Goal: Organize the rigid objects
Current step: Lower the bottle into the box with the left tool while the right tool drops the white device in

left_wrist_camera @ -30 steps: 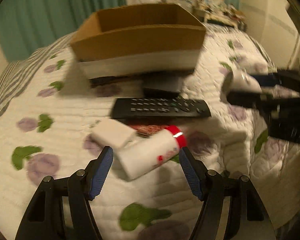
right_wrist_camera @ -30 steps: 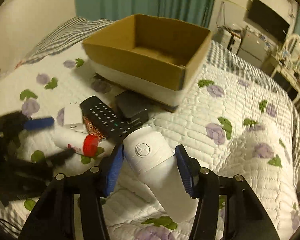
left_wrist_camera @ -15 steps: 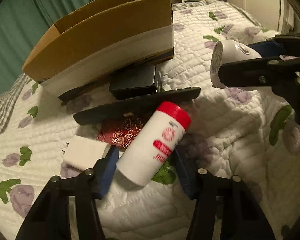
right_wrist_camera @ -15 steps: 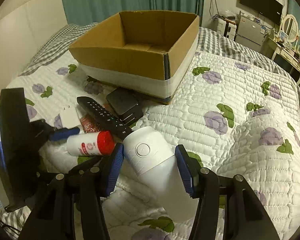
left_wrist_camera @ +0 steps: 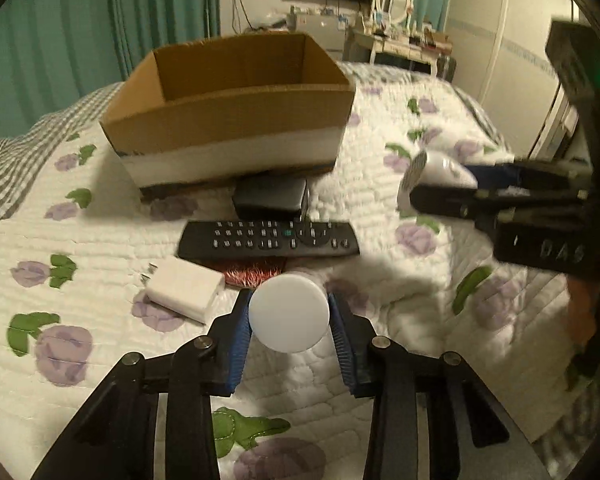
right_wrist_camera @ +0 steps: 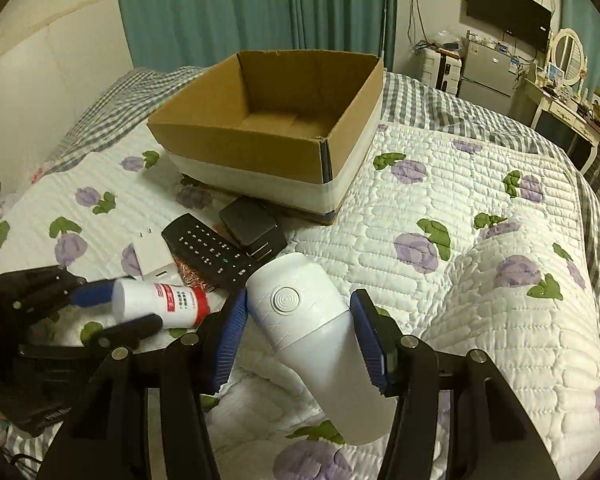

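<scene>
My left gripper is shut on a white bottle with a red cap; I see its round base end-on. In the right wrist view the bottle lies sideways in that gripper, lifted just off the quilt. My right gripper is shut on a white handheld device with a round button; it also shows in the left wrist view. An open, empty cardboard box stands on the bed beyond both.
On the floral quilt before the box lie a black remote, a black box-shaped device, a white charger and a red patterned item. A dresser and TV stand behind the bed.
My left gripper closed on the red-capped bottle and turned it, so its base now faces the camera. The right gripper kept hold of the white device and shifted only slightly.
</scene>
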The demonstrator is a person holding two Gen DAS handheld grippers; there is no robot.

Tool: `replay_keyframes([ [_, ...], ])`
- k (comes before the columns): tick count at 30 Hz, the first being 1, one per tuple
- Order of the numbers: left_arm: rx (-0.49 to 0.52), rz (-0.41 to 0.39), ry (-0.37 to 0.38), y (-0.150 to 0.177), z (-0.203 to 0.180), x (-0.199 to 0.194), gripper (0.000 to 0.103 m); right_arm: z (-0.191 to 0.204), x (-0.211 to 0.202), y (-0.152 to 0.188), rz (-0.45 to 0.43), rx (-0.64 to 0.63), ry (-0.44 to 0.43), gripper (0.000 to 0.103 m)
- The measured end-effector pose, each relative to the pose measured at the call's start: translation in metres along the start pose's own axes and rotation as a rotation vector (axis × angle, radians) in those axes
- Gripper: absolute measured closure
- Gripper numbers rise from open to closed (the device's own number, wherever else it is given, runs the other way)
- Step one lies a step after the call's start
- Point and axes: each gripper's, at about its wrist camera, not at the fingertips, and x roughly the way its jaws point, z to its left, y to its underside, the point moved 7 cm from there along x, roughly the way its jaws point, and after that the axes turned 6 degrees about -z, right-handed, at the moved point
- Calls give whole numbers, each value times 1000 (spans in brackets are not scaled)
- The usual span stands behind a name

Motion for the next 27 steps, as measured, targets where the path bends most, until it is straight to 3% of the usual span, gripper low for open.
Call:
replay_keyframes([
  [10, -4, -123, -10, -43, 3, -32, 66, 10, -28, -25, -78, 8, -18, 50],
  [19, -40, -257, -57, -121, 34, -54, 66, 19, -53, -112, -224, -38, -24, 50],
  [27, -38, -295, -112, -195, 74, -27, 66, 14, -25, -180, -297, -20, -18, 50],
])
